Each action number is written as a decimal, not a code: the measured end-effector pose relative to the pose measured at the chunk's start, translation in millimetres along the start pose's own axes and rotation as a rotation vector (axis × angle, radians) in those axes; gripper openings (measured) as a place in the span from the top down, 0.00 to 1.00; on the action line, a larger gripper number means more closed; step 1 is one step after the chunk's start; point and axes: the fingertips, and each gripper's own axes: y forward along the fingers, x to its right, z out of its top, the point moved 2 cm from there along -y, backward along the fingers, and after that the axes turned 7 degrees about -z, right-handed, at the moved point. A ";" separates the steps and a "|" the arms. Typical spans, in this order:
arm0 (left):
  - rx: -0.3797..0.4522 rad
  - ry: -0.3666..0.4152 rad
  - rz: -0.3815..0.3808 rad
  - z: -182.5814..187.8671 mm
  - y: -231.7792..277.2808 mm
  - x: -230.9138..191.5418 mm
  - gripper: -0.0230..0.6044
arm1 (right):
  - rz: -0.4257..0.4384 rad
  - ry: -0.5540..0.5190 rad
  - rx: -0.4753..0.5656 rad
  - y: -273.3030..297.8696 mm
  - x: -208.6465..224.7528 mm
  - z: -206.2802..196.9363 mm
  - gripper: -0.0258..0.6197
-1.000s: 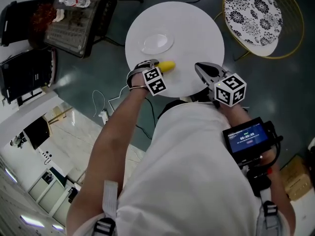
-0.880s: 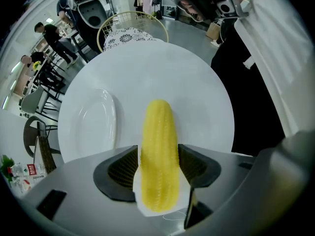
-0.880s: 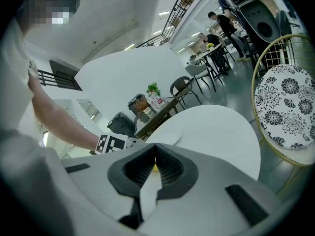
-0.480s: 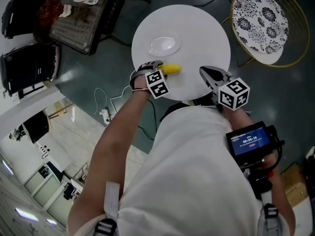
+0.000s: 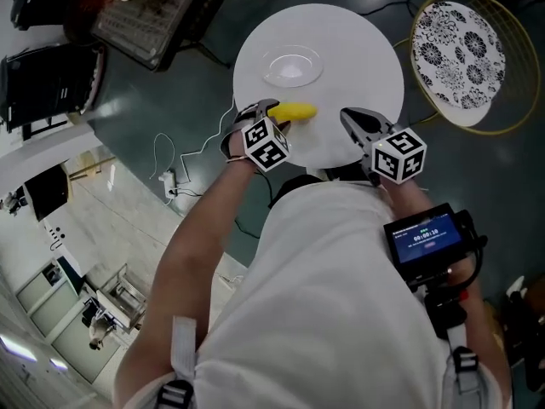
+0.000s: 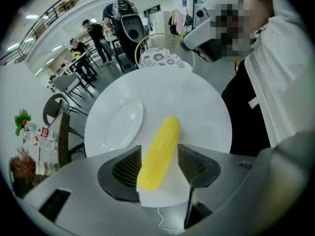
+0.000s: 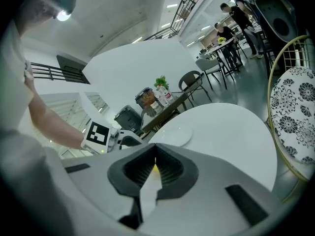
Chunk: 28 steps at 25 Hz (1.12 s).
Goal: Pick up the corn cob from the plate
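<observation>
Still clamping corn (image 6: 162,146) between left gripper (image 5: 274,116) jaws, holding it clear of plate (image 6: 120,127), over table (image 5: 358,49); hardly shifting since a second ago. Keeping right gripper (image 7: 155,156) closed, empty. Pickup seeming already done.

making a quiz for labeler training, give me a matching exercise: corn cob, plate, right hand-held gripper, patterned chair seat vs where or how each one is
1 corn cob
2 plate
3 right hand-held gripper
4 chair seat

a jaws together, empty
b black-and-white pattern, beside the table
c between the jaws of the left hand-held gripper
d bare, on the white table

Pairs: 1-c, 2-d, 3-a, 4-b
</observation>
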 end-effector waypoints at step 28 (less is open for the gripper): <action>0.777 -0.559 0.248 -26.5 -171.6 70.5 0.94 | 0.047 -0.242 0.061 -34.8 -98.4 26.9 0.95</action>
